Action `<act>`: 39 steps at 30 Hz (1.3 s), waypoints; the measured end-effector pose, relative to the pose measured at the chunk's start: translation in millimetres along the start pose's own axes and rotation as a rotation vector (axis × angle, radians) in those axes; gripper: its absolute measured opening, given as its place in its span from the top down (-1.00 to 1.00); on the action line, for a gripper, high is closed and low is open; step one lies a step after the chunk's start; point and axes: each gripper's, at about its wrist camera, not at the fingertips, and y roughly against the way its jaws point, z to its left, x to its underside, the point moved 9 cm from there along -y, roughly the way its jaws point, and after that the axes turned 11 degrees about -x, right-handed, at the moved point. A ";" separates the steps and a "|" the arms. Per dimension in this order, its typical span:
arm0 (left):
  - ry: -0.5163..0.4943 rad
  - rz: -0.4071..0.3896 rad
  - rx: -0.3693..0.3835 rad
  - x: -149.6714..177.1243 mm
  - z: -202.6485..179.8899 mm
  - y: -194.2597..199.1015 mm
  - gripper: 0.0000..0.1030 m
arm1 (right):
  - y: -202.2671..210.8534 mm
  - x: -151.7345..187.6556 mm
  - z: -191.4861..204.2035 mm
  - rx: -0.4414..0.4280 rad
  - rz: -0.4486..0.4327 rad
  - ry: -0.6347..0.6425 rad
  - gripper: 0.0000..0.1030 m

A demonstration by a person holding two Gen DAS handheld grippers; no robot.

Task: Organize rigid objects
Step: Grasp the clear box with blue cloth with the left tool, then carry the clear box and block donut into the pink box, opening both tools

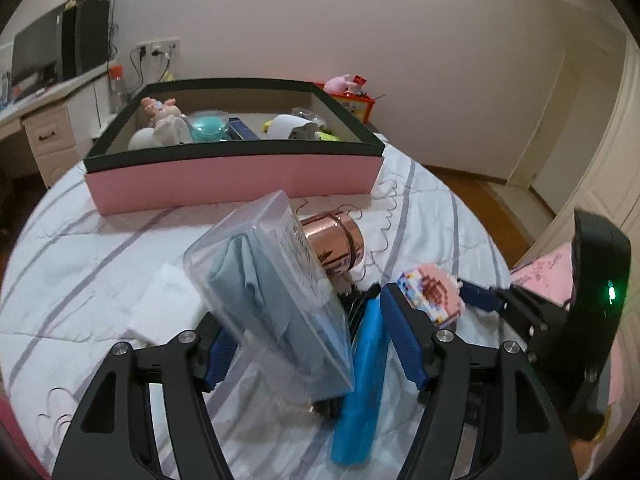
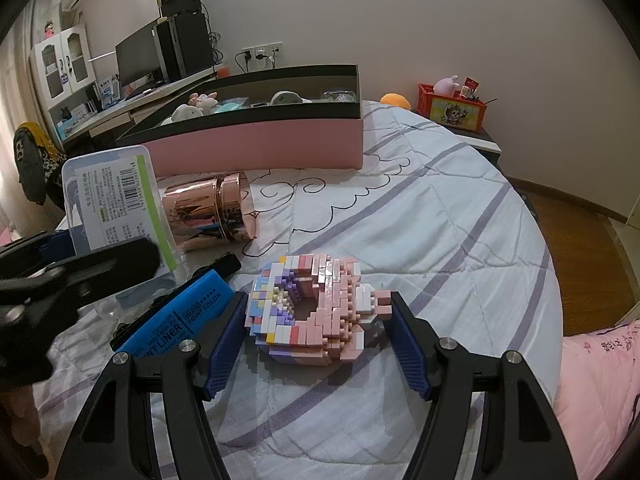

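A clear plastic case (image 1: 256, 300) holding a blue cloth stands tilted on edge between the jaws of my left gripper (image 1: 300, 308). The left pad touches it, and a narrow gap shows at the right pad, so the jaws stand open around it. The right wrist view shows the case's labelled side (image 2: 116, 196) behind one black finger (image 2: 112, 264). My right gripper (image 2: 318, 300) is shut on a pastel brick-built donut model (image 2: 308, 308) resting on the bed, a pad against each side. From the left wrist view the model (image 1: 432, 292) lies just to the right.
A blue highlighter (image 1: 360, 380) lies under the case's near corner. A copper tin (image 2: 204, 212) lies on its side behind it. Farther back a pink box (image 1: 232, 180) holds several items. A white pad (image 1: 168, 304) lies to the left. Pink fabric (image 2: 592, 392) borders the right.
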 end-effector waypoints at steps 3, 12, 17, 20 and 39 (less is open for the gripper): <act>-0.027 0.010 -0.046 0.4 1.1 -10.2 0.26 | 0.2 -0.2 -0.3 -0.004 -0.004 -0.003 -0.34; -0.055 -0.036 -0.126 1.1 18.5 1.5 0.30 | 9.5 -3.8 -1.4 -0.013 -0.064 -0.016 -0.33; -0.058 -0.095 -0.177 -2.7 35.2 24.4 0.30 | 23.3 -7.7 0.9 0.008 -0.118 -0.030 -0.33; -0.052 -0.144 -0.209 -8.9 45.7 44.1 0.30 | 39.3 -17.0 15.3 -0.009 -0.178 -0.025 -0.33; -0.011 -0.507 -0.389 -63.0 83.7 160.0 0.29 | 137.3 -97.9 114.3 0.004 -0.507 0.180 -0.33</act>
